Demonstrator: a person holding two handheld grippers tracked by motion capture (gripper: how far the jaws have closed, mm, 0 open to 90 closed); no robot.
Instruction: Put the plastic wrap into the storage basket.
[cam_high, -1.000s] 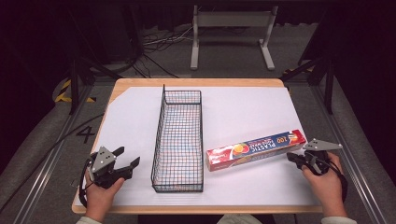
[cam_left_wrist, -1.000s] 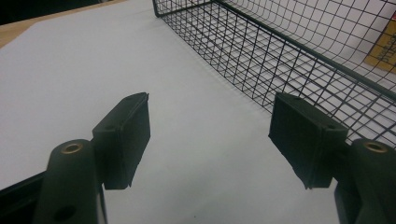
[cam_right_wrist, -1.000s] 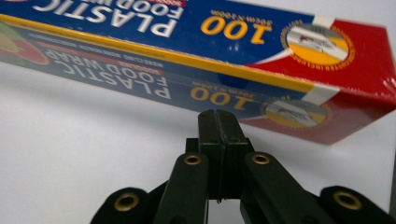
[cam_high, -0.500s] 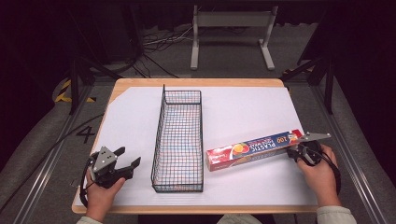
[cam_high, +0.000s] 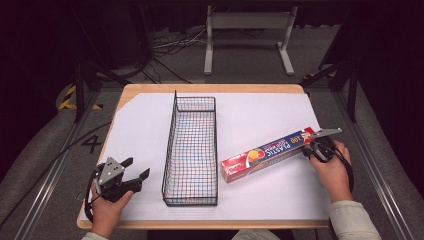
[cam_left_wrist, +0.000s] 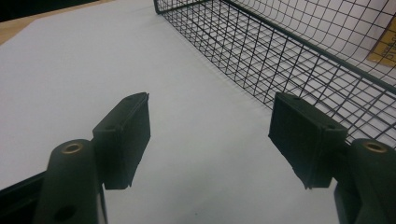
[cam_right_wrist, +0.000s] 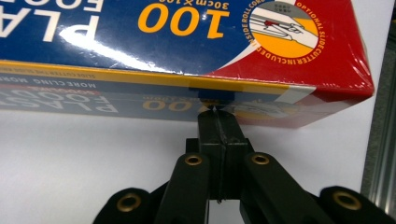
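1. High view: the plastic wrap box (cam_high: 272, 153) lies directly ahead of the right gripper (cam_high: 311, 148), its long axis running away toward the wire basket (cam_high: 192, 150); the left gripper (cam_high: 131, 175) sits well apart, beyond the basket, on the white table sheet (cam_high: 260, 112).
2. Left gripper view: jaws spread, nothing between; basket wall (cam_left_wrist: 289, 60) just ahead to one side.
3. Right gripper view: jaws pressed together, tips touching the box's side face (cam_right_wrist: 140, 100) near its end.
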